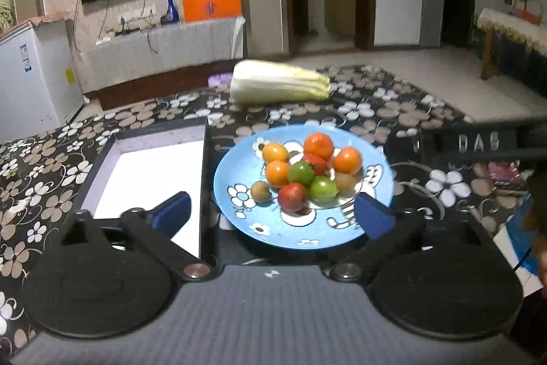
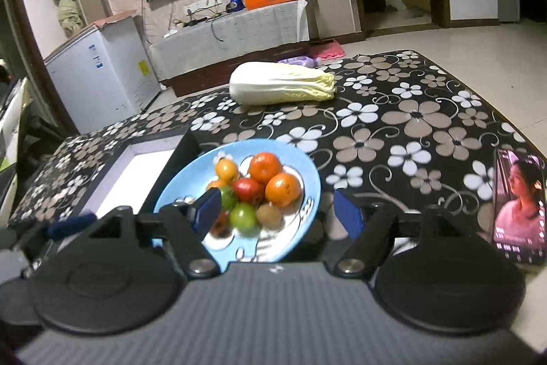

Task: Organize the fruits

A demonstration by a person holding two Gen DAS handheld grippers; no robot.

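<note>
Fruit on one blue plate (image 1: pixel 383 175) — four orange, two red, two green, two brown; both hand-held grippers gape empty.

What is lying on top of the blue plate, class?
On the blue plate lies a pile of fruit: four orange ones, two red, two green and two brown. The plate's pattern beneath the pile is covered.

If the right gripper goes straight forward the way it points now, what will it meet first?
Most likely the fruits piled on the blue plate: they lie straight ahead of the right gripper, whose jaws stand open and empty. Depth is hard to judge.
</note>
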